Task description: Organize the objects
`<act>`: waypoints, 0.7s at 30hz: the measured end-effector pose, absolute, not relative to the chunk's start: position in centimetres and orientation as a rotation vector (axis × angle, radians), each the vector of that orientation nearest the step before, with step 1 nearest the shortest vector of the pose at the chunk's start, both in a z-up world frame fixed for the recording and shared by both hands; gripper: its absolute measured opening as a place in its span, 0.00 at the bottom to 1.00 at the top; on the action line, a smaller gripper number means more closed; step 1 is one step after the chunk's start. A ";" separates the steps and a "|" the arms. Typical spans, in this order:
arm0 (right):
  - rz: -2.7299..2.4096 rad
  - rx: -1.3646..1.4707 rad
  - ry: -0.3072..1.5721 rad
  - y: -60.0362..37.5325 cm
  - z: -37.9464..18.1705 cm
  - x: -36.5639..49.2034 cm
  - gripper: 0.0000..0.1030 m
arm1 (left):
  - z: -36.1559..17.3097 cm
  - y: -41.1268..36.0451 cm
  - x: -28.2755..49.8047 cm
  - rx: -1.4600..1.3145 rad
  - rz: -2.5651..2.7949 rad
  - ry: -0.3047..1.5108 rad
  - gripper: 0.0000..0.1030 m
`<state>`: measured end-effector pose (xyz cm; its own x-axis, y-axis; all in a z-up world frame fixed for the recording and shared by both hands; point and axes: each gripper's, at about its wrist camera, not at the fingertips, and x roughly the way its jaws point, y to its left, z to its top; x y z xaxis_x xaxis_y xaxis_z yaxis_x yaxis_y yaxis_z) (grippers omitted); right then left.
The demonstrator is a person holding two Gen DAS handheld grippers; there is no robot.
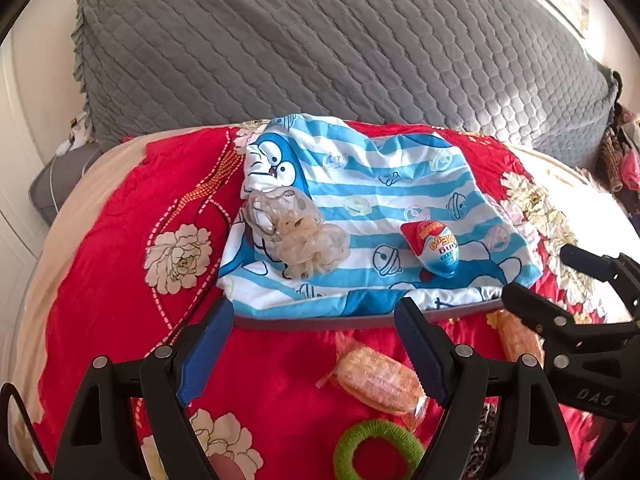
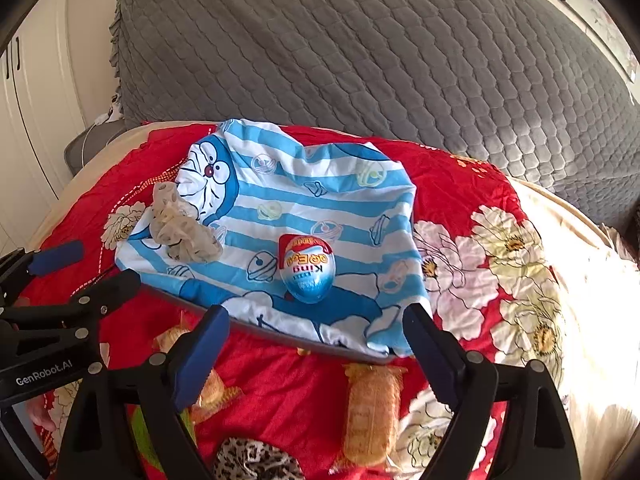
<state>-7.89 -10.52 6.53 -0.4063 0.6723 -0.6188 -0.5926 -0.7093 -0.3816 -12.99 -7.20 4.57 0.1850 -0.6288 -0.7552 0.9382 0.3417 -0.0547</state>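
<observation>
A blue-and-white striped cartoon cloth (image 1: 380, 184) (image 2: 320, 200) with a grey front edge lies on the red floral bedspread (image 1: 100, 280). On it rest a sheer beige scrunchie (image 1: 298, 236) (image 2: 184, 228) and a foil-wrapped egg (image 1: 434, 248) (image 2: 306, 268). In front of the cloth lie two wrapped orange snacks (image 1: 380, 380) (image 2: 370, 416), a green hair tie (image 1: 378, 452) and a leopard scrunchie (image 2: 256, 460). My left gripper (image 1: 316, 312) (image 2: 104, 262) is open just short of the cloth's front edge. My right gripper (image 2: 318, 314) (image 1: 538, 272) is open beside it, nothing between its fingers.
A grey quilted headboard cover (image 1: 320, 40) rises behind the bed. White cupboard doors (image 2: 24, 120) stand at the left. A cream sheet (image 2: 580, 280) shows past the bedspread's right side, and a grey cushion (image 1: 52, 184) sits off the left edge.
</observation>
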 end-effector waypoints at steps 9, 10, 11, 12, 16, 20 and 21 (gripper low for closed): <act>2.158 -0.983 -0.141 -12.1 7.2 -6.1 0.88 | 4.5 -5.6 -14.5 0.495 -1.158 0.777 0.81; 2.162 -0.983 -0.140 -12.2 7.2 -6.0 0.88 | 4.5 -5.4 -14.7 0.501 -1.156 0.772 0.81; 2.163 -0.983 -0.143 -12.3 7.2 -5.9 0.88 | 4.5 -5.3 -14.8 0.502 -1.153 0.770 0.81; 2.162 -0.976 -0.147 -12.4 7.3 -5.7 0.88 | 4.5 -5.1 -15.0 0.500 -1.150 0.769 0.81; 2.172 -0.972 -0.144 -12.7 7.4 -5.1 0.88 | 4.6 -4.6 -15.4 0.496 -1.142 0.777 0.81; 2.182 -0.968 -0.141 -13.1 7.4 -4.5 0.89 | 4.9 -4.1 -15.8 0.490 -1.128 0.774 0.81; 2.184 -0.964 -0.138 -13.2 7.5 -4.2 0.89 | 5.0 -3.9 -16.0 0.490 -1.129 0.775 0.81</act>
<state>-4.22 -13.20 7.48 -0.4499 0.6633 -0.5980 -0.5828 -0.7254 -0.3662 -15.98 -3.90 4.97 0.2162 -0.6126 -0.7603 0.9297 0.3670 -0.0312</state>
